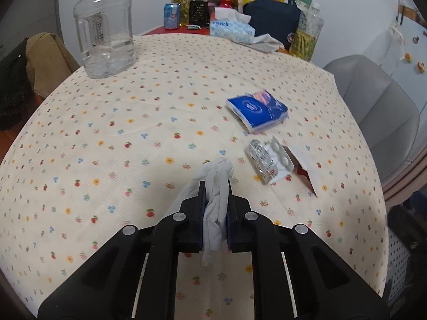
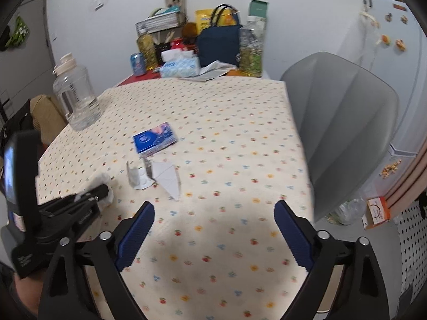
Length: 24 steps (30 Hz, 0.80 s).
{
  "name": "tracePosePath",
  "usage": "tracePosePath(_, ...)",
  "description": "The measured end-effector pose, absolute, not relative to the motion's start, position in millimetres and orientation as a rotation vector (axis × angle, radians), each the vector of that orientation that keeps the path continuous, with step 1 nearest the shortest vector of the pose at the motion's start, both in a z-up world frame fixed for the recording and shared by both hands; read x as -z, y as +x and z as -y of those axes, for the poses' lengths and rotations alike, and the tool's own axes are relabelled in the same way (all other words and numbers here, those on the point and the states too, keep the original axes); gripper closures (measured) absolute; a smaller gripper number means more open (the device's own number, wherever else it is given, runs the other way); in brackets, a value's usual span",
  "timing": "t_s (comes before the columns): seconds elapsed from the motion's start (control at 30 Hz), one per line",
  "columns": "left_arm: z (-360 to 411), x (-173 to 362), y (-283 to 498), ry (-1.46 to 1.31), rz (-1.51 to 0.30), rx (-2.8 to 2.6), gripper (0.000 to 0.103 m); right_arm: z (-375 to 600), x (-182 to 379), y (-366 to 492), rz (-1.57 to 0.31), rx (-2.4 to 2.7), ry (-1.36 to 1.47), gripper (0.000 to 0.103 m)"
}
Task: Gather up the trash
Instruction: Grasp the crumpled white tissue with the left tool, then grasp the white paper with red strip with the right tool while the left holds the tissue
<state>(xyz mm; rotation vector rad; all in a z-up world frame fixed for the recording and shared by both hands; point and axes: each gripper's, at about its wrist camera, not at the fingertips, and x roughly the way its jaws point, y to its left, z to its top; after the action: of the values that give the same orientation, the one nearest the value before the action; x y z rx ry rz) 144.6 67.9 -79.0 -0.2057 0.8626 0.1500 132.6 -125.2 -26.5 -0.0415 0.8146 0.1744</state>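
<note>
My left gripper point(image 1: 216, 186) is shut on a crumpled white tissue point(image 1: 217, 186) that lies on the flowered tablecloth point(image 1: 133, 133); the tissue bulges past the fingertips and hangs below the pads. To its right lie an empty pill blister point(image 1: 263, 160) and a torn white carton point(image 1: 304, 169), with a blue tissue pack point(image 1: 257, 112) behind them. My right gripper point(image 2: 214, 208) hovers open over bare tablecloth point(image 2: 226, 146), nothing between its fingers. In the right wrist view the left gripper point(image 2: 102, 192) sits at the left on the white tissue point(image 2: 102, 180), with the blister point(image 2: 136, 176), carton point(image 2: 168, 178) and blue pack point(image 2: 154, 138) ahead.
A large clear water jug point(image 1: 105, 29) stands at the table's far left. Cans, jars, a tissue box point(image 1: 230, 28) and a navy bag point(image 1: 273, 16) crowd the far end. A grey chair point(image 2: 344, 122) stands at the right edge. Clothes hang on a chair at left.
</note>
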Motion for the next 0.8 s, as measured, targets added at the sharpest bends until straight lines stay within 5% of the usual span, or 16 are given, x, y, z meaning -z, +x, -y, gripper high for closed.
tracePosePath(0.67,-99,62,139,-0.224,-0.809,-0.232,0.091,72,77,186,-0.921,-0.267,-0.152,0.045)
tracePosePath(0.77,-100,63,141,-0.222,-0.811,-0.242,0.091,68,83,191,-0.937,-0.278,-0.155,0.061)
tracePosePath(0.8,-100,64,142,-0.221,-0.813,-0.244,0.091,67,85,193,-0.946,-0.286,-0.154,0.077)
